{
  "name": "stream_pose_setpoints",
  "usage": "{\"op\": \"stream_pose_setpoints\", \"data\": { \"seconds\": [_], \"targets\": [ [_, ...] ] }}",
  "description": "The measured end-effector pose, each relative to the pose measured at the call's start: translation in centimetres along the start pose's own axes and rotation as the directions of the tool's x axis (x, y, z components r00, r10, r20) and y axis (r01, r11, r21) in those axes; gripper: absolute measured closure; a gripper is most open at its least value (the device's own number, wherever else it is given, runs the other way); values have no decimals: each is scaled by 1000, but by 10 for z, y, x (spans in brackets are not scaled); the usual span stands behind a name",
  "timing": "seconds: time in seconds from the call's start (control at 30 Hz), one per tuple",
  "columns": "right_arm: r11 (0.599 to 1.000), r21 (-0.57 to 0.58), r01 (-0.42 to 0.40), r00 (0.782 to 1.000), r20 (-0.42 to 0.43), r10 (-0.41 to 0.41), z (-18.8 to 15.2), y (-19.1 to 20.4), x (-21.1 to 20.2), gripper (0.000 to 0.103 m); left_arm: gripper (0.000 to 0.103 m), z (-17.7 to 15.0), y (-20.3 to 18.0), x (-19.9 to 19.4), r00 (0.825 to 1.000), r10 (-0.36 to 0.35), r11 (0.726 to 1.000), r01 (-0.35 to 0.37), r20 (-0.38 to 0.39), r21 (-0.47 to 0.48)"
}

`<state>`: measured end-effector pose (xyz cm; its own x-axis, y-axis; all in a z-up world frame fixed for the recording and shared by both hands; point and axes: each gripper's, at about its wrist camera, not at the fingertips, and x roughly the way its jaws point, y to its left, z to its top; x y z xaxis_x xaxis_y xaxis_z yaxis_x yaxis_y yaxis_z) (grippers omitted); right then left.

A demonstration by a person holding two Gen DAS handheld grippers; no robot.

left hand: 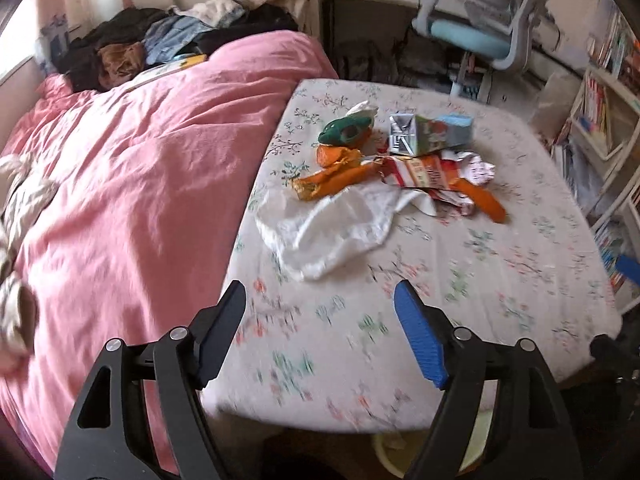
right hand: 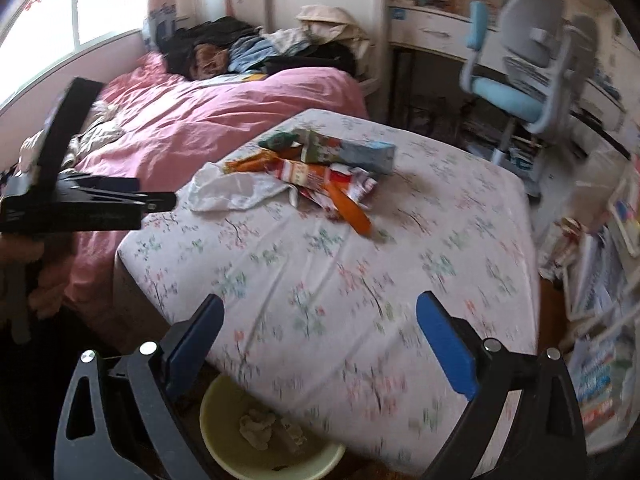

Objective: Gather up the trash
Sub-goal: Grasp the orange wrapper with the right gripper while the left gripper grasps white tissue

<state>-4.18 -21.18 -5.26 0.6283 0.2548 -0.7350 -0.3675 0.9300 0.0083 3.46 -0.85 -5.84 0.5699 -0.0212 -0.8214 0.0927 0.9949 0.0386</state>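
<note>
A pile of trash lies on the floral mattress (left hand: 460, 280): a white tissue (left hand: 332, 228), orange wrappers (left hand: 336, 178), a red and white wrapper (left hand: 424, 172), a drink carton (left hand: 432, 132) and a green packet (left hand: 344, 132). The pile also shows in the right wrist view, with the tissue (right hand: 232, 190) and carton (right hand: 348, 152). My left gripper (left hand: 320, 296) is open and empty, short of the tissue. My right gripper (right hand: 320, 308) is open and empty over the mattress's near end. A pale yellow bin (right hand: 224, 432) with crumpled trash inside stands on the floor below it.
A pink duvet (left hand: 140, 168) covers the bed on the left, with clothes (left hand: 132, 48) heaped at its far end. A blue and grey chair (right hand: 520, 76) and desk stand behind. Bookshelves (left hand: 600, 120) line the right side. The left gripper's body (right hand: 72, 192) shows at the right view's left.
</note>
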Motion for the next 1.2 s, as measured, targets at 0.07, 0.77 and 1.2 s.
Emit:
{"op": "stream_pose_setpoints", "data": {
  "seconds": [0.07, 0.77, 1.2],
  "targets": [
    [999, -37, -22, 1000, -24, 21, 15, 0, 14, 10, 29, 13, -1, 14, 1000, 10, 999, -9, -19, 42],
    [997, 63, -54, 977, -204, 66, 61, -46, 142, 52, 70, 59, -11, 107, 987, -34, 997, 45, -159, 66],
    [977, 146, -157, 967, -177, 182, 55, -63, 117, 82, 99, 57, -10, 50, 940, -321, 945, 325, -120, 21]
  ]
}}
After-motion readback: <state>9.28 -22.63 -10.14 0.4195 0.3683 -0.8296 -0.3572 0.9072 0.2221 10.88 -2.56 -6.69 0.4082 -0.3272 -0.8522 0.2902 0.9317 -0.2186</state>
